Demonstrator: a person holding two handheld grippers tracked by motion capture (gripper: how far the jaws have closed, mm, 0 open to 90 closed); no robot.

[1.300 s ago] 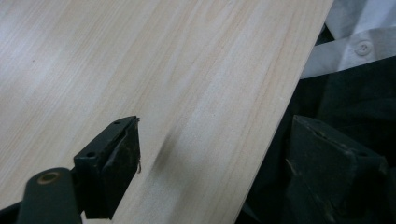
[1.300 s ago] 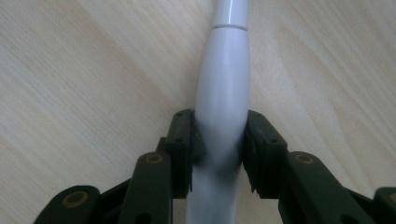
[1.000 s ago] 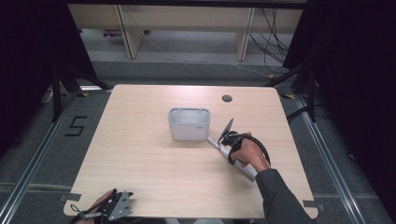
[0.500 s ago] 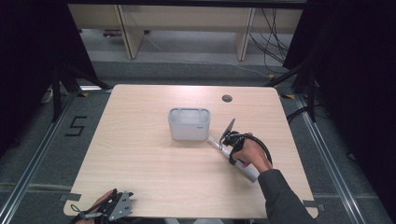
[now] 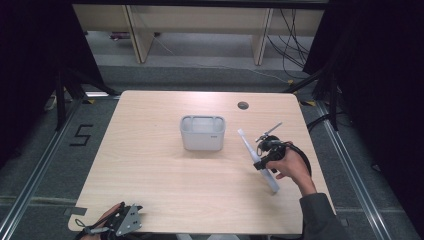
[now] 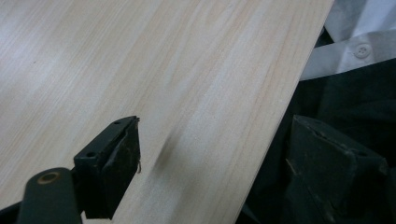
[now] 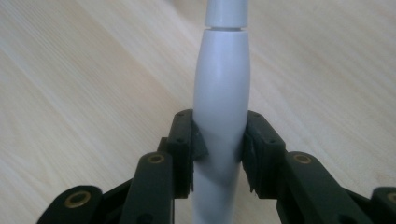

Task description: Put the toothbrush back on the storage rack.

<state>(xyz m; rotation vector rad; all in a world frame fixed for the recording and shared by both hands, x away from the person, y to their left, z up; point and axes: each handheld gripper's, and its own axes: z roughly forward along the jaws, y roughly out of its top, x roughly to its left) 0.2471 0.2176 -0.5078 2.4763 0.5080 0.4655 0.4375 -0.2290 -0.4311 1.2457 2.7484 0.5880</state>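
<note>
Right gripper point(image 5: 263, 152) holds a long white handle-shaped object, likely an electric toothbrush point(image 5: 257, 159), at the right side of the table point(image 5: 150, 175). In the right gripper view the two jaws pinch the thick white body of the toothbrush point(image 7: 222, 93) from both sides, pads pressed flat against it, with the narrower neck running away from the camera. From the high view the toothbrush is tilted, its thin end toward the grey bin point(image 5: 202, 132) and its thick end down near the table surface by the person's hand point(image 5: 292, 165); whether the lower end touches the wood I cannot tell. The bin stands open-topped near table centre, apart from the toothbrush tip. Left gripper point(image 5: 125, 222) sits at the near left edge of the table, jaws spread wide with nothing between them, one jaw over the wood and the other past the edge in the left gripper view. Judgement: the step in hand looks like carrying the toothbrush to the bin. To do it well, keep the pinch firm on the thick section, since the smooth rounded body could rotate or slip; lift enough for the tip to pass above the bin rim, bring it over the opening, then lower before releasing. Left gripper need not move.
</note>
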